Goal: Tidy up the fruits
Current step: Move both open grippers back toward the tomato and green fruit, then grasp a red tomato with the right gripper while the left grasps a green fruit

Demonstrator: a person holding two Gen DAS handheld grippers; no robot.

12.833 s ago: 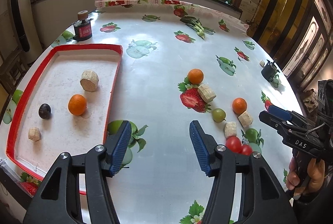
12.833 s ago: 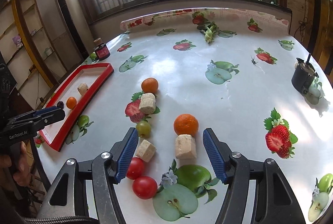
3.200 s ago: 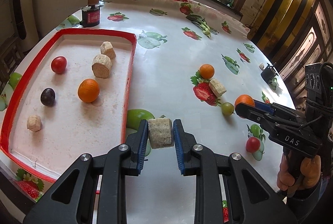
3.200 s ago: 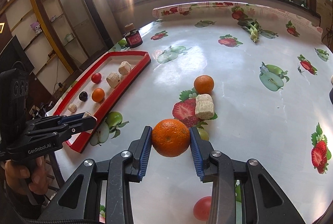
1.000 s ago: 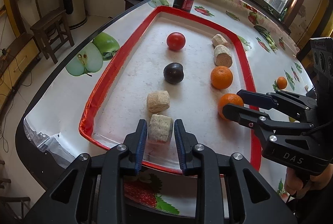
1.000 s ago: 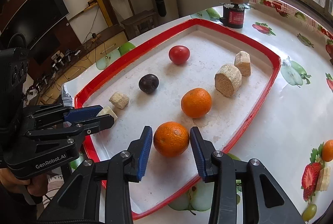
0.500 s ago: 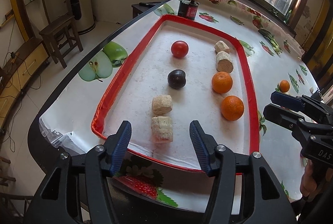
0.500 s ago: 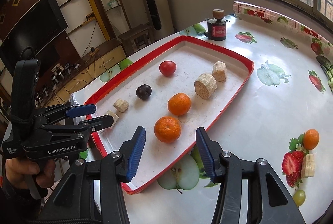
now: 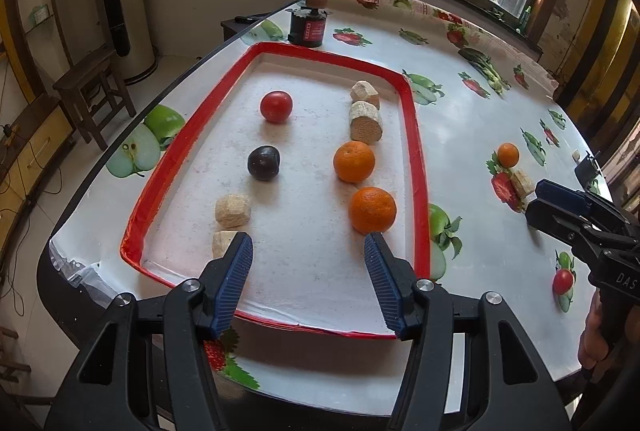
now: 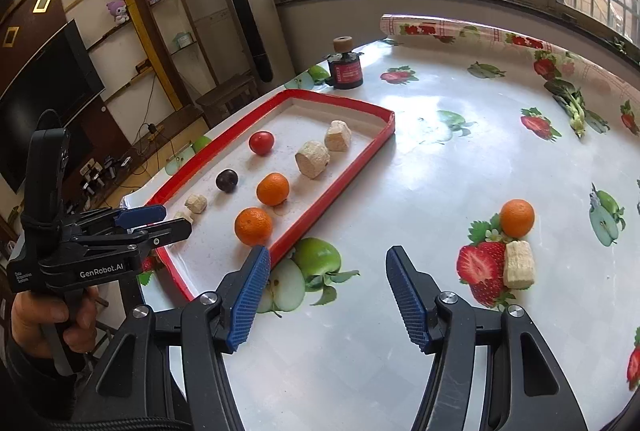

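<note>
Red-rimmed tray [image 9: 416,151] at table [image 10: 460,167] edge holds two oranges [image 9: 372,210], red tomato [image 9: 276,106], dark plum [image 9: 263,162], beige cut chunks [image 9: 365,121]. Third orange [image 10: 517,217] and chunk lie apart on fruit-print tablecloth. Left gripper [image 9: 308,263], marked "GenRobot.AI", fingers spread, empty, over tray. Right gripper [image 10: 326,295], marked "DAS", jaws just opening, empty, beside tray.
</note>
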